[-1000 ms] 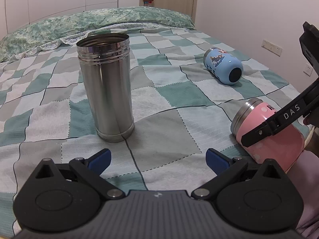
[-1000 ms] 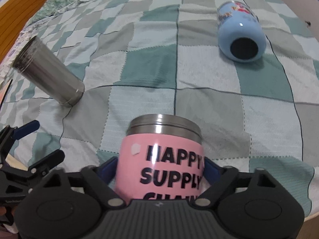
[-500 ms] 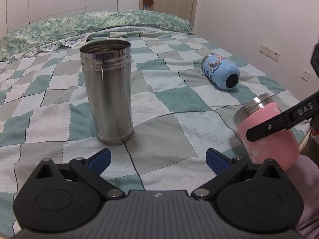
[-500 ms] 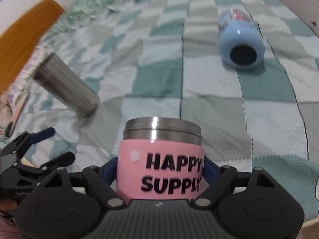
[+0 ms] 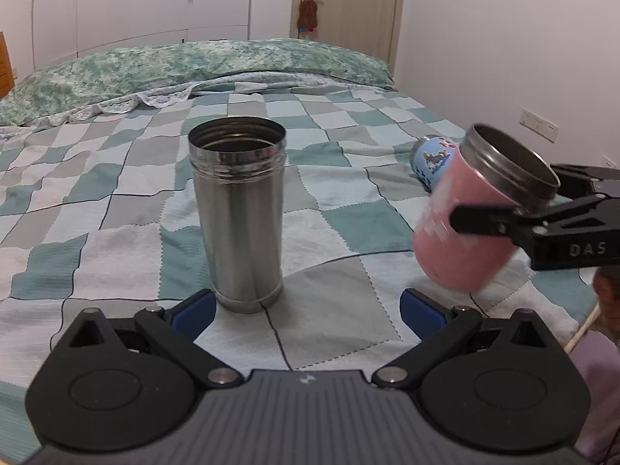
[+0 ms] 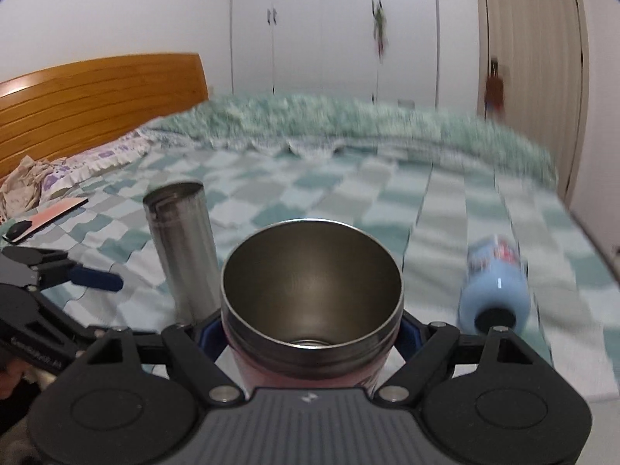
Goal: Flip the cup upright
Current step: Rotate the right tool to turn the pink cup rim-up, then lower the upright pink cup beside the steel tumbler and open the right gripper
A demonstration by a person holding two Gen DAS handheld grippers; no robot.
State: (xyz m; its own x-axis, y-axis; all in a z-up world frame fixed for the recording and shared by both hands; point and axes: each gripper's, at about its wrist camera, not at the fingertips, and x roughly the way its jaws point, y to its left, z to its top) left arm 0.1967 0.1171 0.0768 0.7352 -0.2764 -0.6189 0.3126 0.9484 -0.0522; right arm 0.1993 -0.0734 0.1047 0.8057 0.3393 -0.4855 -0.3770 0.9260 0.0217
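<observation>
Only the right wrist view catches the wooden headboard (image 6: 97, 104) far left, plus straight down into the pink cup (image 6: 312, 298); the left wrist view gives the cup's side instead, tilted, mouth up toward the right, off the checkered bedspread (image 5: 329, 228). Left gripper (image 5: 308, 308) gapes wide and empty, the steel tumbler (image 5: 240, 217) standing upright just past its left finger. Right gripper (image 6: 312, 335) is clamped on the pink cup's body, and its arm reads "DAS". Blue cup (image 6: 496, 290) lies sideways further right.
</observation>
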